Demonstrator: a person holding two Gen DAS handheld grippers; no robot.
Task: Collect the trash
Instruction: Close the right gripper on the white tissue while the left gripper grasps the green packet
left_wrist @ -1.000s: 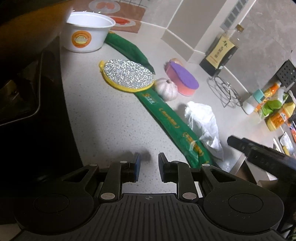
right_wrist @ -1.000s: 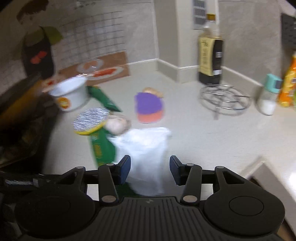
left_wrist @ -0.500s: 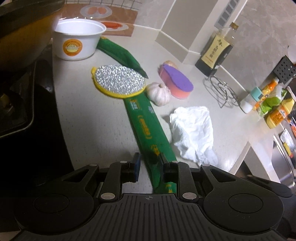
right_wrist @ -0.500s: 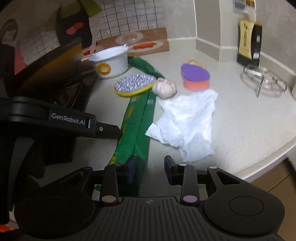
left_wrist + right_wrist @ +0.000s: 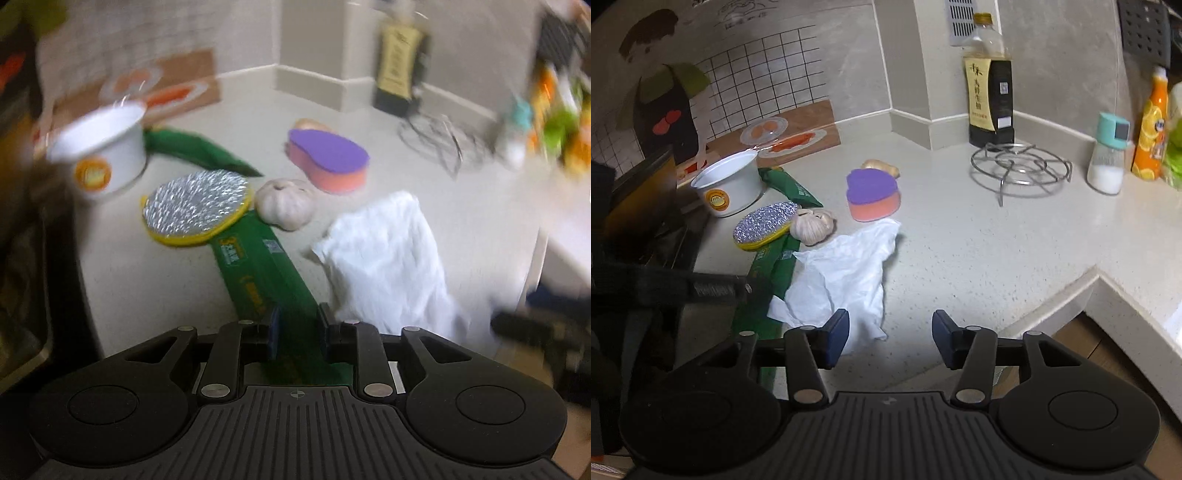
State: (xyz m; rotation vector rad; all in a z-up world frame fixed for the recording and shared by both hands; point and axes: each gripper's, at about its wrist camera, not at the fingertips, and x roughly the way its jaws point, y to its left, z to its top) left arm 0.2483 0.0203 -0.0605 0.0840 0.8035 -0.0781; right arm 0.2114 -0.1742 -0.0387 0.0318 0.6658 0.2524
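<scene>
A long green wrapper (image 5: 258, 273) lies across the counter, its near end between the jaws of my left gripper (image 5: 297, 328), which stand on either side of it and are not closed on it. It also shows in the right wrist view (image 5: 768, 266). A crumpled white tissue (image 5: 384, 269) lies right of the wrapper. In the right wrist view the tissue (image 5: 846, 273) lies just ahead of my right gripper (image 5: 890, 338), which is open and empty. A white paper bowl (image 5: 729, 188) stands at the far left.
A glitter scrub pad (image 5: 764, 225), garlic bulb (image 5: 812, 227) and purple-pink sponge (image 5: 873, 194) lie behind the tissue. A wire trivet (image 5: 1019, 166), dark sauce bottle (image 5: 990, 99), salt shaker (image 5: 1108, 155) and orange bottle (image 5: 1152, 125) stand at the back right. The stove (image 5: 642, 221) is at left, the counter edge (image 5: 1052, 299) at right.
My left gripper has moved in over the wrapper's near end, the view now blurred. My right gripper has opened wider and swung right, toward the tissue.
</scene>
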